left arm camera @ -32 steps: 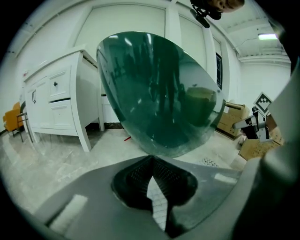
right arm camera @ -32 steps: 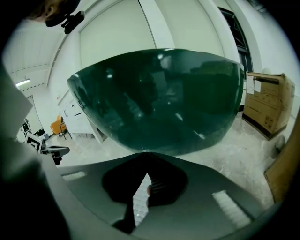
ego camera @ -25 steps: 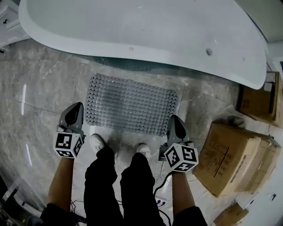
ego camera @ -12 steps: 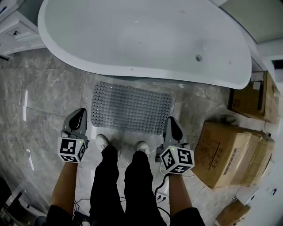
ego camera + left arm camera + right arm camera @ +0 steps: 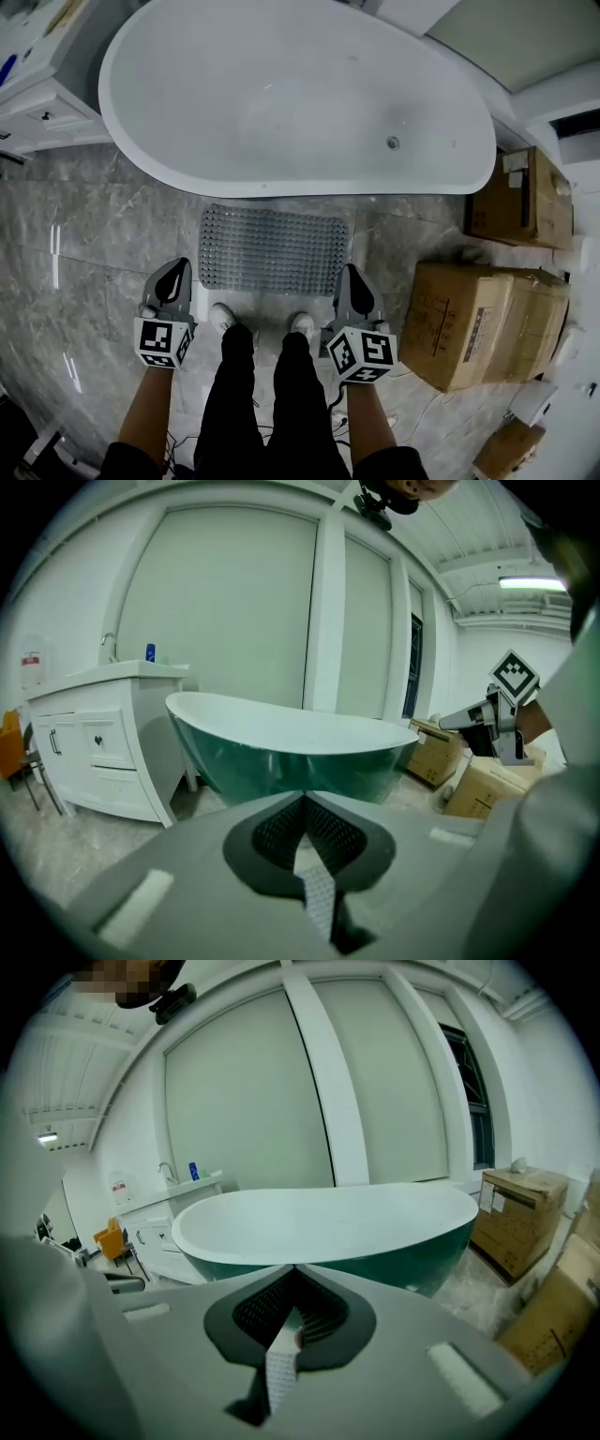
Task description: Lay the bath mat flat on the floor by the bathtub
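Here, the bath mat (image 5: 274, 250) lies flat between the closed, empty left gripper (image 5: 174, 269) and right gripper (image 5: 348, 273).

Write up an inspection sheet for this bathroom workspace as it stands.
Surface: glossy grey marble-look tile floor.
Job's things: translucent grey studded rubber bath mat lies flat on the floor beside the white oval bathtub.
Clutter: brown cardboard boxes stand right of the mat.
Grippers: left gripper and right gripper are both shut, holding nothing, apart from the mat.
Cables: thin black cable trails down beside the person's legs, below the right gripper.
Surroundings: white vanity cabinet left of the tub; pale window panels behind it.
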Available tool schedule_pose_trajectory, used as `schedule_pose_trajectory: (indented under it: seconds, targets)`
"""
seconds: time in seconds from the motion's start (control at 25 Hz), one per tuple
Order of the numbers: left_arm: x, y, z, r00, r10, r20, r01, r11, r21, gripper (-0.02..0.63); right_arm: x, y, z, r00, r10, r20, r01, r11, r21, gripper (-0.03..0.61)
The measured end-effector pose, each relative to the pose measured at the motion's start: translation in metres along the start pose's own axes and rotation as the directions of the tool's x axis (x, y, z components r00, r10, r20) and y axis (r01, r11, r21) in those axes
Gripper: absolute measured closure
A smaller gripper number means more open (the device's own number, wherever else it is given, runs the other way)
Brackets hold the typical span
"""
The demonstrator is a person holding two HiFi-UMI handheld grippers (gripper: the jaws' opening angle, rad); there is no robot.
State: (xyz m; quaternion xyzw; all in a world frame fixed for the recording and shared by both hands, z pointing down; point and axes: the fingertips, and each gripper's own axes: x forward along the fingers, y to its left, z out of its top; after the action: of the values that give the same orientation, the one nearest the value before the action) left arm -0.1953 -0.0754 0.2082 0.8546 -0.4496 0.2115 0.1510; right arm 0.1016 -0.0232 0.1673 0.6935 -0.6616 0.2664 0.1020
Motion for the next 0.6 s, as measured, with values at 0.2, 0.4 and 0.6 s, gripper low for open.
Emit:
schedule_pose_trajectory:
  seconds: [0.2,0.4,0.6]
  targets:
    - [-0.015,-0.020,0.042,1.000,-0.022,0.017,0.021,1.000,0.017,0.613,-0.026,0.006,0.036,0.999,-0.010,0.047,0.009,1.000,0.014,0.552]
    - [-0.026,-0.036,0.084,0.998,-0.033,0.051,0.033,0.999,0.006,0.612,-0.046,0.003,0.069,0.995,-0.025,0.095,0.021,0.999,0.041,0.554]
    - [-0.037,-0.057,0.121,0.996,-0.035,0.081,0.034,0.999,0.019,0.612,-0.067,-0.006,0.094,0.992,-0.023,0.127,0.014,0.997,0.072,0.555]
